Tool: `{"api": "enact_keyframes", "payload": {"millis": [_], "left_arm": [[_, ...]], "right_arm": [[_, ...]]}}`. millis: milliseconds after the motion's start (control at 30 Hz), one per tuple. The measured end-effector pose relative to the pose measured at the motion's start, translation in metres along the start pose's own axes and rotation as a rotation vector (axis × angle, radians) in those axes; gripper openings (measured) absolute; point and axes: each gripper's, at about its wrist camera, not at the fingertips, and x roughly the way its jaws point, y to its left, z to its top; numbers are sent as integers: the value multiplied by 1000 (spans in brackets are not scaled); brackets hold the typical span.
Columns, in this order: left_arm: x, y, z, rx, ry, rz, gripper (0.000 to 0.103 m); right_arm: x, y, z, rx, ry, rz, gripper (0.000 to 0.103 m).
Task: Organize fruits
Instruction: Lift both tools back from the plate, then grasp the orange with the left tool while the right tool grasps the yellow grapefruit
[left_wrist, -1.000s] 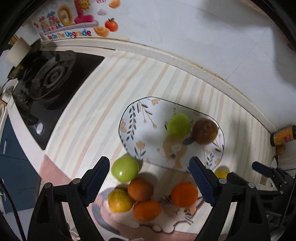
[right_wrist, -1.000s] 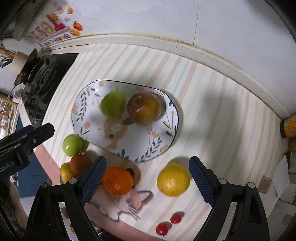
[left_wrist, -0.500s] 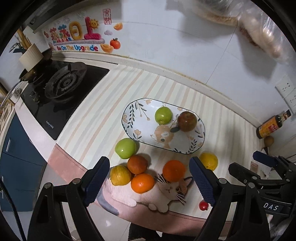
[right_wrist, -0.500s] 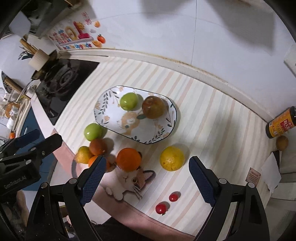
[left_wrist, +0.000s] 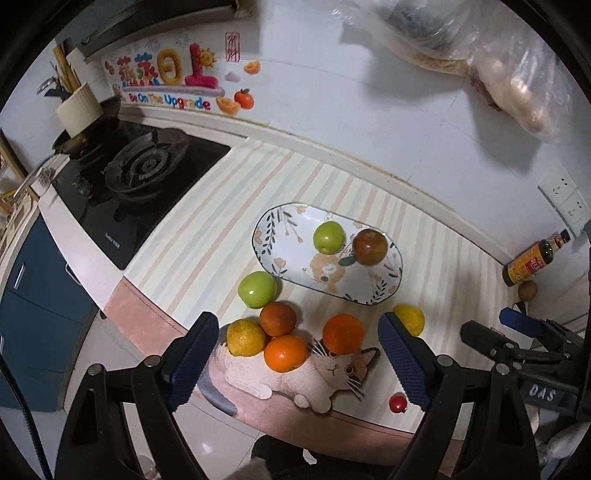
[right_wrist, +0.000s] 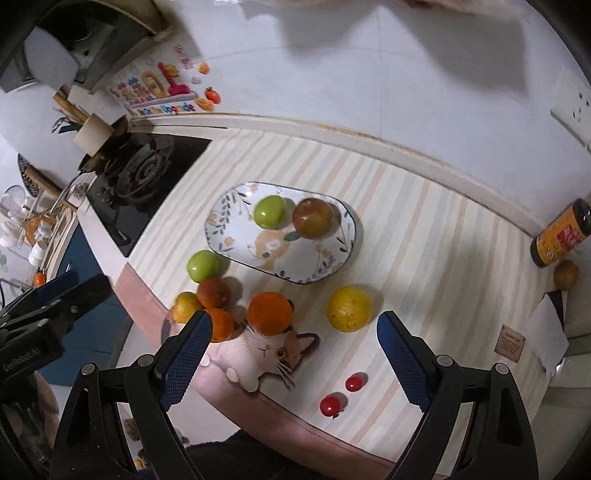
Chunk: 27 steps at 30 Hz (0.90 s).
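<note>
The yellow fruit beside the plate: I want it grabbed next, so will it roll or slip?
The yellow fruit looks round and sits alone on the flat counter, so a nudge would probably roll it. Its dimpled skin likely grips well.

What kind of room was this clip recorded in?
Most likely a home kitchen. A gas hob is set into the worktop beside a striped mat, a sauce bottle stands against the tiled wall, and a utensil holder sits behind the burner.

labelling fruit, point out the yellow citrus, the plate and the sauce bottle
yellow citrus (right_wrist: 348, 308), right wrist view, middle of its peel
plate (right_wrist: 221, 229), right wrist view, bare left rim
sauce bottle (right_wrist: 558, 237), right wrist view, label
</note>
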Motion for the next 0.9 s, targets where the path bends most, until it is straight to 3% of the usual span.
{"api": "enact_keyframes", "payload": {"millis": [33,133,300,433,633,733,800,900], "left_arm": [[6,2,-1,-3,14,3,102],[30,7,-7,-5,55,21,102],[97,17,-27,-28,211,63,102],[145,21,-44,-70,319,40,102],[184,16,-55,-86,395,7,99],[196,11,-57,-69,413,5,89],[194,6,-57,-52,385,9,86],[189,-1,-55,3,336,67,61]], "right_arm": [[9,-8,0,23,17,7,93],[42,-31,1,90,80,14,93],[99,-60,-1,152,158,-20,93],[142,-74,-4,189,221,-37,93],[185,-80,-3,195,262,-55,92],[199,-80,-3,194,291,-56,85],[206,-80,-4,190,302,-41,67],[209,-77,-5,174,302,-43,66]]}}
